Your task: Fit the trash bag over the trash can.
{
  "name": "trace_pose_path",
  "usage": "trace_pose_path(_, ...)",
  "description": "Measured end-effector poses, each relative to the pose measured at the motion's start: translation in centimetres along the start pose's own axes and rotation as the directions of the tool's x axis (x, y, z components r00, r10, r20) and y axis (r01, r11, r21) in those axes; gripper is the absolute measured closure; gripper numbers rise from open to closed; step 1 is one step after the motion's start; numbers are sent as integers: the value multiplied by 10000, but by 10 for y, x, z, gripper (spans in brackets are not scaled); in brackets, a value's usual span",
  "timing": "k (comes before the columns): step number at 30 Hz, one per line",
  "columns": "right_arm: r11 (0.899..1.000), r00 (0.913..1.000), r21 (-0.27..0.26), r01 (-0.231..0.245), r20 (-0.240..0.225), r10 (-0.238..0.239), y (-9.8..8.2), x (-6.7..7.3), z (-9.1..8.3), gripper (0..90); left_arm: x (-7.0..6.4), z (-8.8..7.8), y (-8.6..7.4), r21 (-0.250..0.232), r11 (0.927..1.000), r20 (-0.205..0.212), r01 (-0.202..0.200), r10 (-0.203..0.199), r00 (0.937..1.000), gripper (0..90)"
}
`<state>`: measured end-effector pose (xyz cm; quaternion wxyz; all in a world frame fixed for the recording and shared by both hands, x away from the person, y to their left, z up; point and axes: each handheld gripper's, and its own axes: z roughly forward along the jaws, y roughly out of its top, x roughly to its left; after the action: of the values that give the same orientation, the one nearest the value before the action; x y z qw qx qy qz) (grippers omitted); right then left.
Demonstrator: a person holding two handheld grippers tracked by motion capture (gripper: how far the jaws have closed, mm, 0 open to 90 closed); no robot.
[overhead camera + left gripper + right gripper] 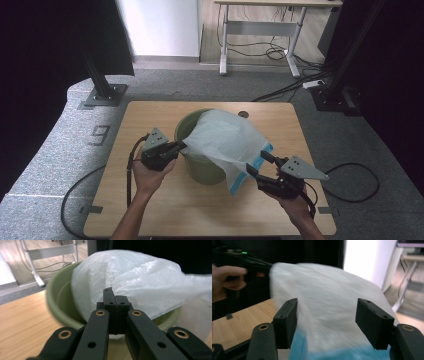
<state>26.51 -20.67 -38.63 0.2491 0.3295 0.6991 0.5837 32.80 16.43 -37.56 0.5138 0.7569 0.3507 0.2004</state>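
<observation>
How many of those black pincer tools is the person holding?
2. The left gripper is at the white bag beside the green bucket; the right gripper is by the bag's blue edge.

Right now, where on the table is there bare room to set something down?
Bare wood on the table lies left of the green bin, along the far edge by the small hole, and along the near edge between the forearms. The middle is crowded: bin, white bag, left hand-held gripper, right hand-held gripper.

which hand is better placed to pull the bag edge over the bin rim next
Left, probably. The left gripper is shut beside the green bin, seemingly pinching the white bag. The right gripper is open by the bag's hanging end.
</observation>
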Motion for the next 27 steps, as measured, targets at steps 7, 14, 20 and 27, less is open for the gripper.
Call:
trace_pose_path(7, 9960, 9934, 554, -706, 939, 652, -22, -37, 10, 319, 19, -7, -7, 28, 9989, -255, 471, -470, 9986, 897)
trace_pose_path(14, 9893, 9874, 690, -1284, 1015, 1210, -41, -60, 28, 266, 33, -10, -11, -30, 9963, -349, 861, -862, 9957, 896)
trace_pose_path(20, 9896, 9909, 656, -1282, 504, 1251, -45, -66, 39, 253, 46, -10, -13, -6, 9930, -540, 1178, -1177, 9916, 896)
trace_pose_path(27, 9962, 9976, 605, -626, -265, 643, -43, -58, 45, 696, 45, -9, -12, -68, 9926, -446, 1210, -1212, 9916, 896)
